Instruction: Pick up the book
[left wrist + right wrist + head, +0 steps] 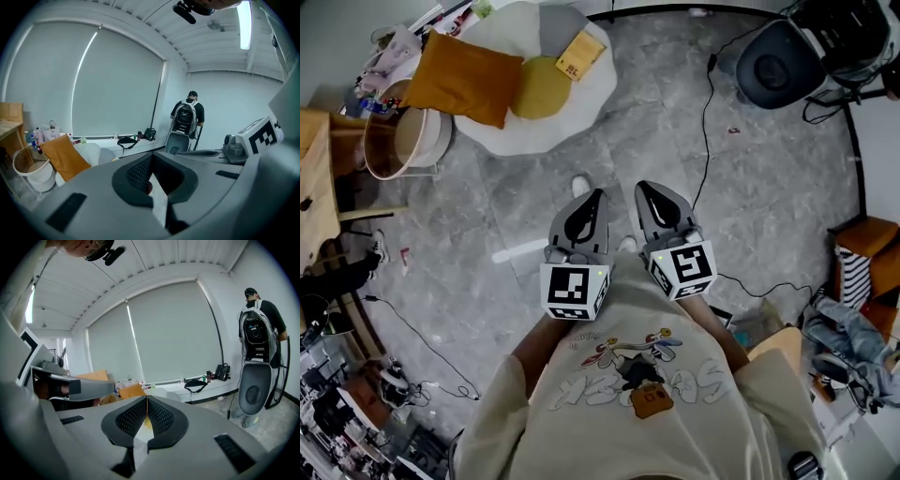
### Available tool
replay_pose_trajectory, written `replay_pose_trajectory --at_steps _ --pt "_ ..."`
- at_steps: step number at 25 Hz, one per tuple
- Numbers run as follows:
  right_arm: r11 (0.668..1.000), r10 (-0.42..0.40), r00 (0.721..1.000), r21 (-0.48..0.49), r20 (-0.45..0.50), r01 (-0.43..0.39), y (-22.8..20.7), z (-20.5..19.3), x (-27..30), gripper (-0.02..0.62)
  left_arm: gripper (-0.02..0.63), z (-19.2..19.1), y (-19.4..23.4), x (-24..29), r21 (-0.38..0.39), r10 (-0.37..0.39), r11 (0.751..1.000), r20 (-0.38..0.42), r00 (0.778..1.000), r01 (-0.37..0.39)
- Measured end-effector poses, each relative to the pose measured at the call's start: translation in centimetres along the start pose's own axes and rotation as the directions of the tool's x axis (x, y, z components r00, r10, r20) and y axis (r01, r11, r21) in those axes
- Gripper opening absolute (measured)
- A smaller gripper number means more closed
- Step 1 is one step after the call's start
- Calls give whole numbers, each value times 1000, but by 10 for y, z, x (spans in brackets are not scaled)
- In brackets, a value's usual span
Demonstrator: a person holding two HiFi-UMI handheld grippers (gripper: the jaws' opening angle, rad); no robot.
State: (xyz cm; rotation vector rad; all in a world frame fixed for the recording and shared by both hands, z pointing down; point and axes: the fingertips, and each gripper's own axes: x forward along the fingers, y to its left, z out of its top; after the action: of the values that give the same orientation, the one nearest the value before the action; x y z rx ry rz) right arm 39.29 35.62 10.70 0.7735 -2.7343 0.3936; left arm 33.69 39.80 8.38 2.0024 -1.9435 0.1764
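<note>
- The book (581, 54), yellow-brown, lies flat on the far right part of a white floor cushion (525, 136). It is just right of a round yellow cushion (539, 87) and well right of an orange pillow (461, 79).
- From our jaws the book is straight ahead and far off, well apart from both grippers, with bare grey floor (750, 169) between.
- Its longer side seems to run far to near, with the near end swung a little to the left. From here it looks close to square, so we hold that reading loosely.
- The left gripper (594, 195) is almost in line with the book. The right gripper (650, 187) sits just beside it on the right, so for that one the book is ahead and a little to the left. We judge the left gripper slightly nearer, though the difference is small.
- The left jaws are closed right up with the pads meeting, and nothing is gripped between them.
- The right jaws are likewise pressed together and empty. The yellow showing past their tips is cushioning in the distance, not something held.
- We judge that the distance has to be closed first, and that the jaws must open before either gripper can take an edge of the book.
</note>
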Motion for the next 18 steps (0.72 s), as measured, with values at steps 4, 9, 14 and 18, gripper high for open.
replay_pose_trajectory --at_steps 4,9,14,18 --pt "999 22 1000 -32 -1 -23 8 26 54 23 -2 21 47 28 -30 -7 1000 2 1000 7" --pt "998 41 999 -42 -15 -42 21 50 127 23 -2 44 116 55 -65 2 998 12 1000 -1" --pt "999 -9 1000 -39 -26 8 17 72 180 23 -2 56 177 71 -88 0 996 3 1000 1" --pt "998 -34 999 -46 -15 33 17 86 210 23 -2 61 210 83 -103 -6 995 3 1000 7"
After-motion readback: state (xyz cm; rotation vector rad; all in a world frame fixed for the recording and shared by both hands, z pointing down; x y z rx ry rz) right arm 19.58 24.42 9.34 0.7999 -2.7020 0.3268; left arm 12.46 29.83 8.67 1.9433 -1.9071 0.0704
